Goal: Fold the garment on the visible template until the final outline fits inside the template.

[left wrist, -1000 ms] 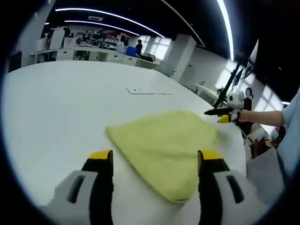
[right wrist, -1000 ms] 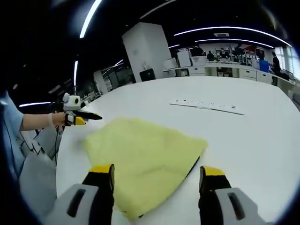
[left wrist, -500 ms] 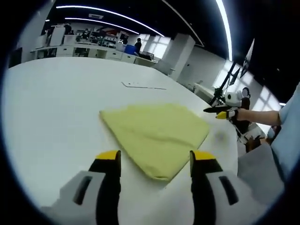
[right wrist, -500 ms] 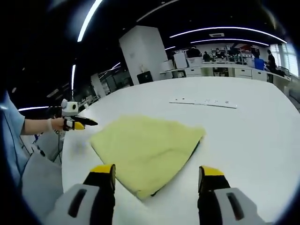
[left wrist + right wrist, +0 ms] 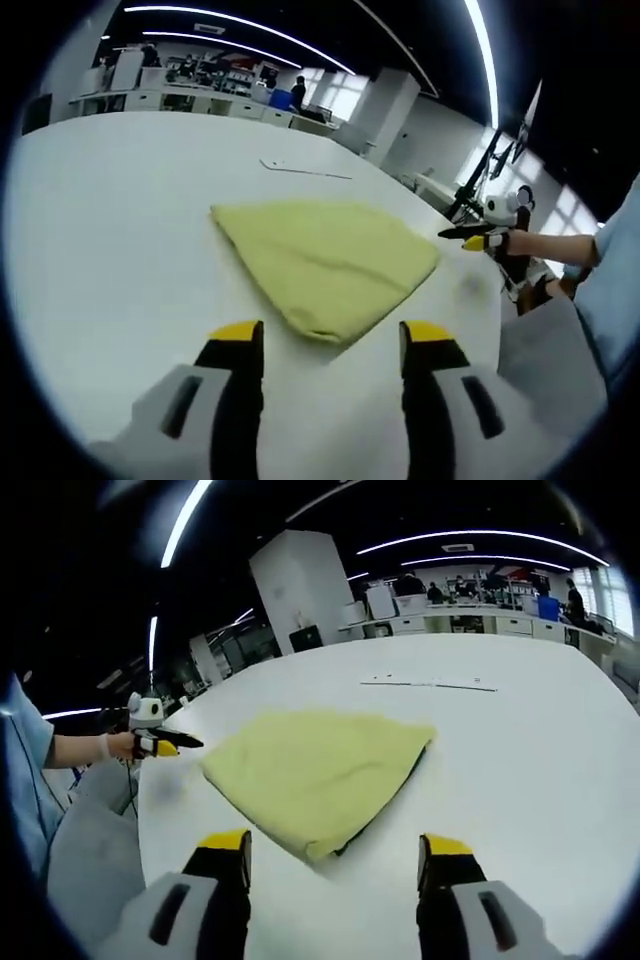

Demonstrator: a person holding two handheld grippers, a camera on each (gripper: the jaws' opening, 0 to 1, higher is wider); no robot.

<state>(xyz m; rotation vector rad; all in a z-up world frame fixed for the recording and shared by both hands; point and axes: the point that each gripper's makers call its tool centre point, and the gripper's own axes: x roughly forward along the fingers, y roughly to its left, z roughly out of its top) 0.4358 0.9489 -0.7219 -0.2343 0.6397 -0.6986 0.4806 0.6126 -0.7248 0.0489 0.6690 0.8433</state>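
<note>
A yellow garment lies folded flat on the white table, roughly a wedge with its near corner pointing toward me. My left gripper stands open just short of that corner, with nothing between its yellow-tipped fingers. In the right gripper view the same garment shows a dark edge under its right side. My right gripper is open too, a little back from the cloth. Each gripper appears in the other's view, held beside the table edge: the right gripper and the left gripper.
A thin marked line lies on the table beyond the garment, also seen as a marked line in the left gripper view. The person's light blue sleeve is at the right. Desks and people stand far behind.
Both grippers have drawn back from the garment: its near corner sat between the left jaws a second ago and now lies ahead of the tips. The cloth itself lies still.
</note>
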